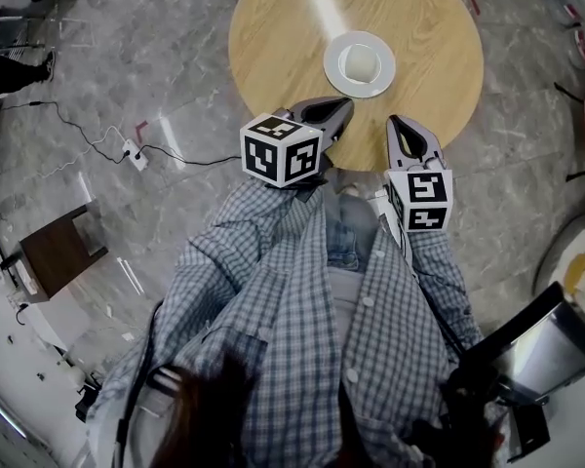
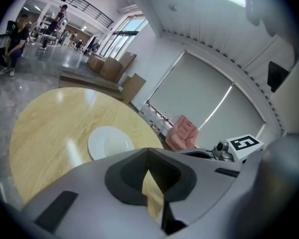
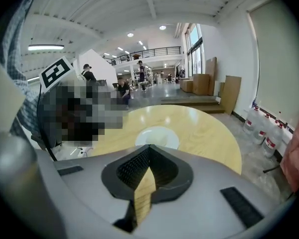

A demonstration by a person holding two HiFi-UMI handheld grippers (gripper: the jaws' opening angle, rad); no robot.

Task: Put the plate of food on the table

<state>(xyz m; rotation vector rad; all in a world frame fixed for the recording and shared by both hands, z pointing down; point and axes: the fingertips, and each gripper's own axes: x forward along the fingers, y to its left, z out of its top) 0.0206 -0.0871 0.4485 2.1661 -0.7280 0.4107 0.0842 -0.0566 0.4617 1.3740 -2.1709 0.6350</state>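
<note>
Item: plate (image 1: 333, 66), white, round, shallow, carrying one pale rounded piece of food (image 1: 361, 61).

Location: resting flat on the round wooden table (image 1: 273, 37), right of its centre.

Relation to claws, left to right:
- The left gripper (image 1: 342, 110) has its jaws together and empty. Its tips are over the table's near edge, short of the plate and apart from it.
- The right gripper (image 1: 398, 123) has its jaws together and empty, and is likewise near the plate but clear of it.

Obscured: the kind of food cannot be told. In both gripper views the jaw bodies cut off the plate's near rim.
</note>
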